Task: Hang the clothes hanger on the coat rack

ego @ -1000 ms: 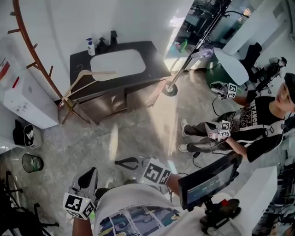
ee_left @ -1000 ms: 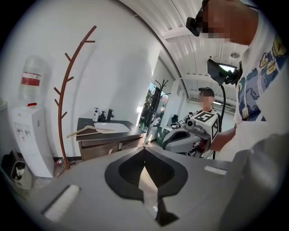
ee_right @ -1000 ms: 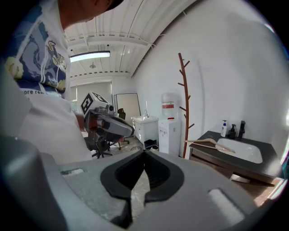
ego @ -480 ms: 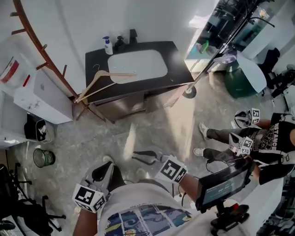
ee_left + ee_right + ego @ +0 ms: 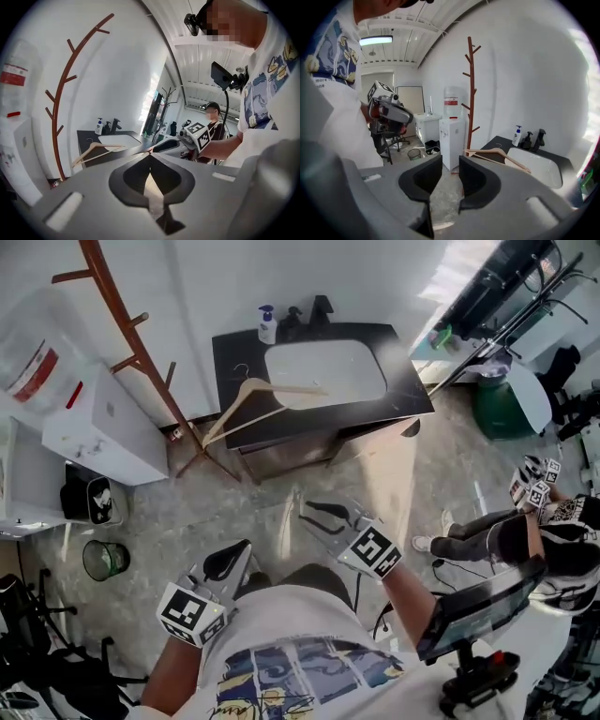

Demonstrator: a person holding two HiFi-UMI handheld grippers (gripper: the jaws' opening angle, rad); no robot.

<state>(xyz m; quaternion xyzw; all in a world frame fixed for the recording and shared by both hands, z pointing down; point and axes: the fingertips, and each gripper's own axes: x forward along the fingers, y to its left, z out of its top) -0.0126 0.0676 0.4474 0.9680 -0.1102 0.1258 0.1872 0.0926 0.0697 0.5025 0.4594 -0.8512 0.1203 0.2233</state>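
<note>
Right gripper [image 5: 317, 514], fingers just opening and empty, readies for the wooden hanger [image 5: 281, 387] overhanging the counter [image 5: 405, 390]; left gripper [image 5: 231, 562] fingers closed, empty.

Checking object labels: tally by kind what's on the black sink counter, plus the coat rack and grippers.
wooden hanger: 1
white pump bottle: 1
black dispenser: 1
faucet: 1
coat rack: 1
grippers: 2 (left gripper, right gripper)
Total: 7
</note>
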